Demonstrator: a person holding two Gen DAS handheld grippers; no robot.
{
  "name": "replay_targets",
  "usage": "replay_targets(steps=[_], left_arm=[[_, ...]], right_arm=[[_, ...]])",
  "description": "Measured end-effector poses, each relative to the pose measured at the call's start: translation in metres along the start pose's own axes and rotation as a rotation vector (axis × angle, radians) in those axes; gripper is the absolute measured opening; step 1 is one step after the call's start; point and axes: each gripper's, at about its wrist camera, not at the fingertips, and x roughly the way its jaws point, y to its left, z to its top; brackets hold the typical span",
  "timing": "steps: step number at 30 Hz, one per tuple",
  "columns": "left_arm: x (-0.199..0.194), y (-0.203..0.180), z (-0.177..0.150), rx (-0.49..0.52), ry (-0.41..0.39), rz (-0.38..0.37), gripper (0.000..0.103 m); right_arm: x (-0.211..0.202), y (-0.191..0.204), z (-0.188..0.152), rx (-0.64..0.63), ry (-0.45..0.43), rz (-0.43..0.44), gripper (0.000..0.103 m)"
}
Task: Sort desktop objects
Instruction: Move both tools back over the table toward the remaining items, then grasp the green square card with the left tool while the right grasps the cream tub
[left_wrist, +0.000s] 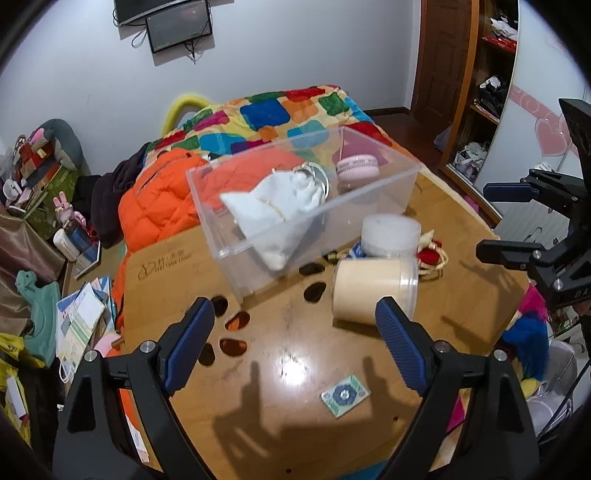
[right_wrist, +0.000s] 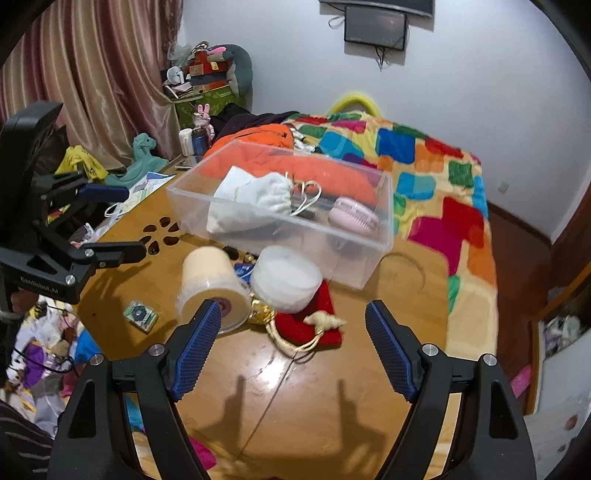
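Observation:
A clear plastic box (left_wrist: 380, 192) (right_wrist: 369, 254) stands on the wooden table (left_wrist: 280, 354) (right_wrist: 280, 369). In it lie a white cloth pouch (left_wrist: 273, 210) (right_wrist: 251, 203) and a pink round case (left_wrist: 356, 168) (right_wrist: 352, 216). In front of it a cream jar (left_wrist: 373, 288) (right_wrist: 210, 280) lies on its side, beside a white round container (left_wrist: 389, 230) (right_wrist: 286, 277), a red pouch with gold cord (right_wrist: 314, 325) and a small patterned card (left_wrist: 345, 395) (right_wrist: 140, 312). My left gripper (left_wrist: 295, 328) (right_wrist: 99, 221) is open and empty, near the jar. My right gripper (right_wrist: 291, 332) (left_wrist: 495, 221) is open and empty, above the red pouch.
A bed with a colourful patchwork quilt (left_wrist: 280, 114) (right_wrist: 424, 155) and an orange jacket (left_wrist: 159, 206) lies behind the table. Books and clutter (left_wrist: 81, 325) cover the floor on the left. A wardrobe (left_wrist: 480, 92) stands at the right. Cut-out holes (left_wrist: 232, 343) pierce the tabletop.

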Motion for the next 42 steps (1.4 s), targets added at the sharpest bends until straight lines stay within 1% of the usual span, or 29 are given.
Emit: replay_targets(steps=[5, 9, 15, 19, 22, 26, 28, 29, 30, 32, 38, 42], left_arm=[[0.009, 0.004, -0.019, -0.019, 0.035, -0.009, 0.089], [0.019, 0.004, -0.032, -0.03, 0.071, -0.043, 0.089], [0.027, 0.0, -0.047, -0.021, 0.103, -0.051, 0.089], [0.031, 0.0, -0.055, -0.037, 0.121, -0.089, 0.089], [0.031, -0.002, -0.062, -0.029, 0.112, -0.077, 0.089], [0.032, -0.008, -0.068, -0.008, 0.105, -0.065, 0.089], [0.033, -0.009, -0.069, -0.008, 0.099, -0.071, 0.089], [0.033, -0.009, -0.07, -0.013, 0.098, -0.079, 0.089], [0.034, -0.009, -0.071, -0.018, 0.099, -0.084, 0.083], [0.037, -0.008, -0.072, -0.023, 0.11, -0.076, 0.079], [0.035, -0.007, -0.075, -0.022, 0.095, -0.076, 0.075], [0.034, -0.006, -0.076, -0.018, 0.077, -0.076, 0.073]], right_arm=[[0.007, 0.004, -0.011, 0.025, 0.009, 0.036, 0.078], [0.013, 0.008, -0.015, 0.047, 0.025, 0.064, 0.078], [0.019, 0.016, -0.019, 0.044, 0.032, 0.081, 0.078], [0.026, 0.024, -0.02, 0.042, 0.041, 0.114, 0.078], [0.032, 0.028, -0.02, 0.042, 0.051, 0.128, 0.078], [0.037, 0.037, -0.018, 0.014, 0.049, 0.119, 0.078], [0.041, 0.04, -0.015, 0.01, 0.05, 0.125, 0.078], [0.043, 0.041, -0.014, 0.012, 0.051, 0.134, 0.078], [0.046, 0.042, -0.013, 0.013, 0.052, 0.137, 0.078], [0.05, 0.043, -0.012, 0.017, 0.053, 0.14, 0.078], [0.063, 0.047, -0.007, 0.034, 0.063, 0.164, 0.078], [0.068, 0.052, -0.005, 0.02, 0.062, 0.151, 0.078]])
